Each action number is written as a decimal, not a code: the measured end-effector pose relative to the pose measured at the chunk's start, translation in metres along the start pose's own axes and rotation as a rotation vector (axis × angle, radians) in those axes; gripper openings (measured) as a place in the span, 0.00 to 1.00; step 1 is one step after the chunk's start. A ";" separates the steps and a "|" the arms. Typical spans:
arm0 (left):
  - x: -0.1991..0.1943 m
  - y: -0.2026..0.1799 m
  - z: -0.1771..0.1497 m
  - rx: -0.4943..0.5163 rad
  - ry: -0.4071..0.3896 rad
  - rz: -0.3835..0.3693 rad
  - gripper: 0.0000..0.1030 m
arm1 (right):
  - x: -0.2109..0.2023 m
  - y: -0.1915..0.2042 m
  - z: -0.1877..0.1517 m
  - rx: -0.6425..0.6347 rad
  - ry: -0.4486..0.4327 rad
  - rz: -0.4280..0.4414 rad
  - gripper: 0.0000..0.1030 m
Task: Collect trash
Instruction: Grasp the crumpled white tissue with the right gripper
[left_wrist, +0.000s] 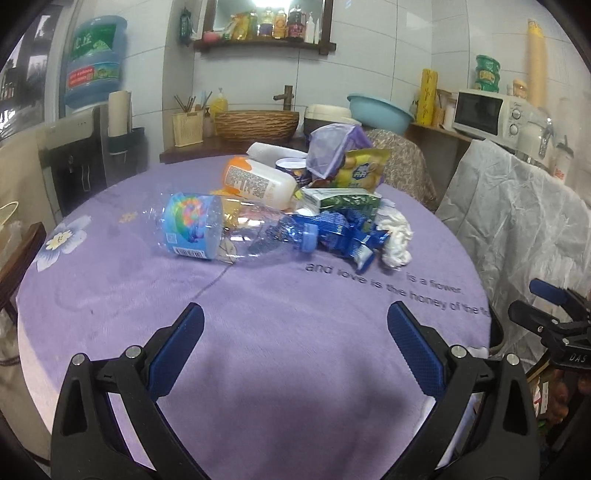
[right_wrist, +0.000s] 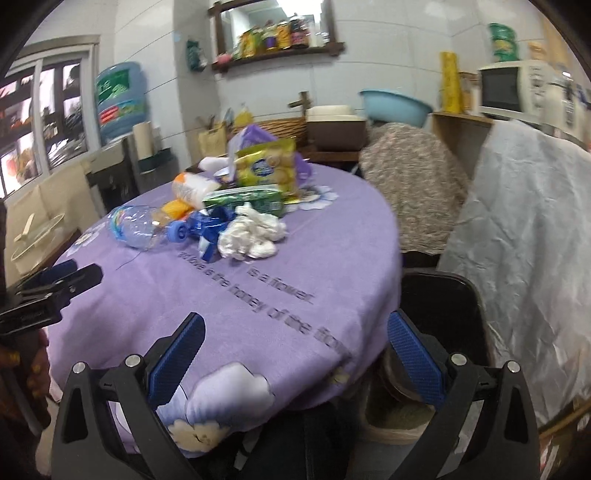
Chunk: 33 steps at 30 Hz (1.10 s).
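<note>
A pile of trash lies on the round purple table (left_wrist: 258, 332). It holds a clear plastic bottle (left_wrist: 229, 229) with a blue cap, a white bottle with an orange cap (left_wrist: 255, 181), a blue wrapper (left_wrist: 343, 232), crumpled white tissue (left_wrist: 397, 236), a green carton (left_wrist: 343, 199) and a yellow snack bag (left_wrist: 364, 168). My left gripper (left_wrist: 295, 325) is open and empty, hovering short of the pile. My right gripper (right_wrist: 295, 332) is open and empty over the table's near right edge; the tissue (right_wrist: 251, 232) and bottle (right_wrist: 140, 225) lie ahead of it.
A black bin (right_wrist: 443, 310) stands beside the table at the right, with a basket-like bin (right_wrist: 399, 417) below. Covered chairs (right_wrist: 524, 229) stand to the right. A counter with a basket, basin and microwave (left_wrist: 487, 110) runs behind. A water dispenser (left_wrist: 74, 147) stands at the left.
</note>
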<state>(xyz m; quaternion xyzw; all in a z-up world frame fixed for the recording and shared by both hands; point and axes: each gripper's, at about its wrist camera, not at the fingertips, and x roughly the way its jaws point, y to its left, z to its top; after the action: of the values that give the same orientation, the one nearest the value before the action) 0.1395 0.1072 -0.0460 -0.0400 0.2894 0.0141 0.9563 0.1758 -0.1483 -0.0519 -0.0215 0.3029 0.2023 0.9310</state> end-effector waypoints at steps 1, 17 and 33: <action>0.006 0.006 0.004 -0.003 0.013 0.001 0.95 | 0.007 0.002 0.006 -0.017 0.018 0.025 0.95; 0.046 0.084 0.041 -0.152 0.094 -0.036 0.95 | 0.134 0.024 0.078 -0.264 0.225 0.094 0.84; 0.045 0.100 0.069 -0.163 0.035 0.000 0.92 | 0.138 0.016 0.073 -0.215 0.263 0.188 0.23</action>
<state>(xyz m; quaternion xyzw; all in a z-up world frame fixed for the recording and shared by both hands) 0.2100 0.2127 -0.0203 -0.1181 0.3039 0.0368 0.9446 0.3116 -0.0720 -0.0703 -0.1185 0.3992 0.3149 0.8529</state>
